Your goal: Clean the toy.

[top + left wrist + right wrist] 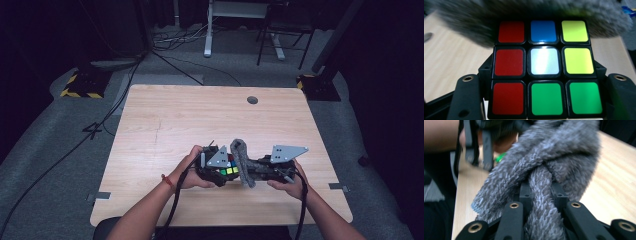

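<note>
A colour-tiled puzzle cube (pixel 228 168) (pixel 544 67) sits between the jaws of my left gripper (pixel 223 171), which is shut on it just above the wooden table (pixel 165 120). Facing the left gripper view, the cube shows red, blue, yellow, white and green tiles. A grey fuzzy cloth (pixel 243 161) (pixel 541 175) is bunched between the jaws of my right gripper (pixel 252 170), shut on it. The cloth (pixel 529 12) presses against the cube's far side, between the two grippers. Each gripper is held by one of the person's hands near the table's front edge.
A round grommet hole (pixel 252 100) lies near the table's far edge. Beyond the table are cables on the floor, a desk leg (pixel 208 30) and yellow-black striped stand bases (pixel 82 86). The light wood of the table stretches bare to the left, right and far side.
</note>
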The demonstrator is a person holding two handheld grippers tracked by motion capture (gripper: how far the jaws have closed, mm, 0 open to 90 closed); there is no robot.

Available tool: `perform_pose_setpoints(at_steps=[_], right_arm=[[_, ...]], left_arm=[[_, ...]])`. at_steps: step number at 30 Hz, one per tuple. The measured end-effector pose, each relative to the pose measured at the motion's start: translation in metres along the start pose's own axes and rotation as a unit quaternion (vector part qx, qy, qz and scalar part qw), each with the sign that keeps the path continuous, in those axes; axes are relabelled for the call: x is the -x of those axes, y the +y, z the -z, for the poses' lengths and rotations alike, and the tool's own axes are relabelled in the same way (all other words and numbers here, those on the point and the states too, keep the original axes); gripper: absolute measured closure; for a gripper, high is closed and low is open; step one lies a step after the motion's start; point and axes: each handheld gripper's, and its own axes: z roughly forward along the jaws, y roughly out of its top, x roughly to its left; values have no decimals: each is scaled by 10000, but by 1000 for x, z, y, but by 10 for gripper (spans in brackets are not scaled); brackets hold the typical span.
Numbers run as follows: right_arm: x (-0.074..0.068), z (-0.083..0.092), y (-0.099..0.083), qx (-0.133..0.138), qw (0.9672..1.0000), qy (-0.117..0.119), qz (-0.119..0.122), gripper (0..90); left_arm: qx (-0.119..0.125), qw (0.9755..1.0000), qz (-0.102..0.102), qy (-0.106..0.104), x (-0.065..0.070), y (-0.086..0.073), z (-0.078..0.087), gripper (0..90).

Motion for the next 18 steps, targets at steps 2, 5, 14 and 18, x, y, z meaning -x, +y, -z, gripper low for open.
perform_pose_setpoints(at_steps=[2,5,14,18], right_arm=[[0,-1,3,-47,9998,-196,89,764],[3,-5,1,-278,9991,-329,26,764],[1,-12,-9,-697,9975,51,52,764],[-5,-9,-5,-539,9983,163,177,763]], left_arm=[[-38,9999,-96,-70,6,3,-4,334],[-19,10000,-70,-46,4,4,-4,334],[283,9995,160,24,-8,-1,13,334],[117,9996,221,126,-10,-5,11,334]])
